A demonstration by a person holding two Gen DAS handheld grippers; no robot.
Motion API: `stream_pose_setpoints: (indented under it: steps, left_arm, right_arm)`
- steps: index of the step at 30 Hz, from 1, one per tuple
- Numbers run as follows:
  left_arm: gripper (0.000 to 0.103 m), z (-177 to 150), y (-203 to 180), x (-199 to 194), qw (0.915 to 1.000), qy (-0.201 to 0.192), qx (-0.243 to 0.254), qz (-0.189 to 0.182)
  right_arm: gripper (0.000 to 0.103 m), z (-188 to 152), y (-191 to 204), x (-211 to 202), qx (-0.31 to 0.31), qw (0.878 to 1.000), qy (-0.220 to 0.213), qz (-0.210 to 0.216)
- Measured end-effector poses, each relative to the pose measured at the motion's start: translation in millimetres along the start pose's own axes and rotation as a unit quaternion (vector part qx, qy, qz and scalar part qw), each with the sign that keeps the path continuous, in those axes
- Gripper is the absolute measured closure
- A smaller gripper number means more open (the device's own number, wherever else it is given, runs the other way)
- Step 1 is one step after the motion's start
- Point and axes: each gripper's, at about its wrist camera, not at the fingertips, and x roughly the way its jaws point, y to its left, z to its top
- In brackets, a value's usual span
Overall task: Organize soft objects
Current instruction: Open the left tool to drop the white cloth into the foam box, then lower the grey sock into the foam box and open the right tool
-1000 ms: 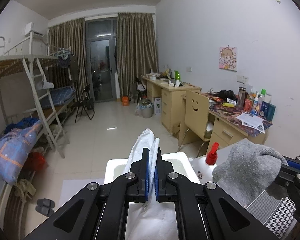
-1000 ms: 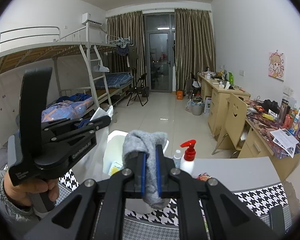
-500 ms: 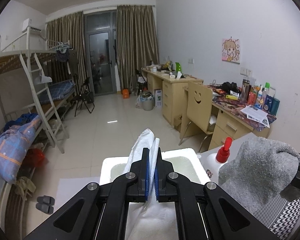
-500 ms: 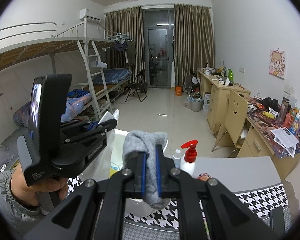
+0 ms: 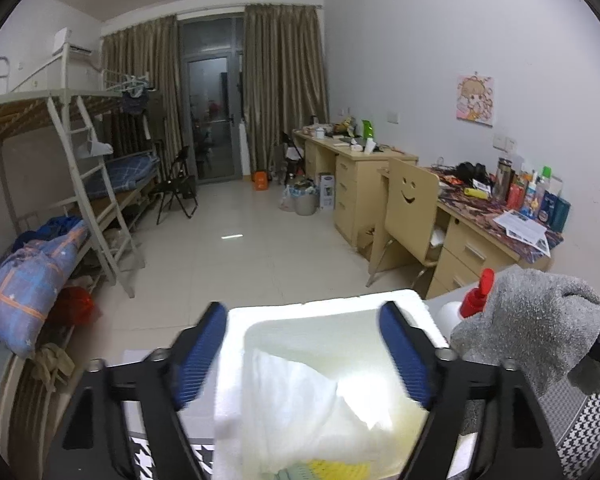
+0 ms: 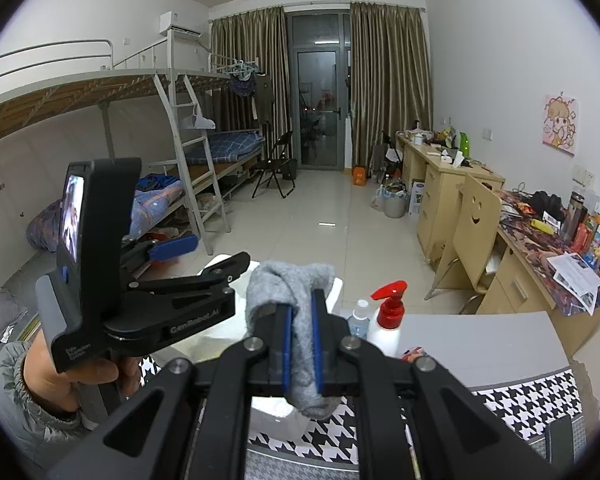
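Two hand-held grippers over a white foam box [image 5: 324, 308] that stands on a black-and-white houndstooth table cover [image 6: 520, 408]. Step in hand, as judged: depositing soft items in the box, one released and one yet to go.

Left gripper [image 5: 304, 354]: its jaws have just been opening and now stand wide, the blue pads [image 5: 198, 354] well apart with nothing pressed between them. The crumpled white soft cloth [image 5: 296, 404] lies below and between the pads, inside the box at about 6 o'clock in the left wrist view, free of both pads.

Right gripper [image 6: 301, 350]: jaws narrow, clamped on a grey knitted sock-like cloth [image 6: 290, 284] that bulges above the pads and hangs below them. In the left wrist view the same grey cloth sits at 4 o'clock, just beside the box's right rim.

A white pump bottle with a red nozzle [image 6: 386, 320] stands near the box, at 1 o'clock of the right gripper.

Next move, as judged: carry the grey cloth leftward over the box opening, clear of the left gripper and the bottle, then open the jaws.
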Motion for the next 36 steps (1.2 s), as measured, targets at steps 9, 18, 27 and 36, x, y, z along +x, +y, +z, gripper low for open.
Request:
stream_pose_setpoints:
  steps: [9, 18, 27, 36]
  left_arm:
    - [0.001, -4.2, 13.7, -11.2, 0.9993, -0.012, -0.018, 0.03]
    - [0.001, -13.0, 22.0, -24.1, 0.9987, -0.016, -0.02, 0.043]
    - [0.001, -18.2, 33.0, -34.8, 0.9979, -0.022, -0.026, 0.056]
    - [0.001, -23.2, 45.6, -40.8, 0.9968, -0.023, -0.038, 0.067]
  right_arm:
    - [0.091, 2.4, 8.7, 8.2, -0.002, 1.0, 0.008, 0.013]
    - [0.091, 3.4, 15.5, 17.4, -0.003, 0.999, 0.02, 0.028]
    - [0.091, 5.1, 21.8, 35.5, 0.0, 0.999, 0.037, 0.034]
    - [0.091, 3.9, 25.7, 55.5, 0.008, 0.997, 0.065, 0.044]
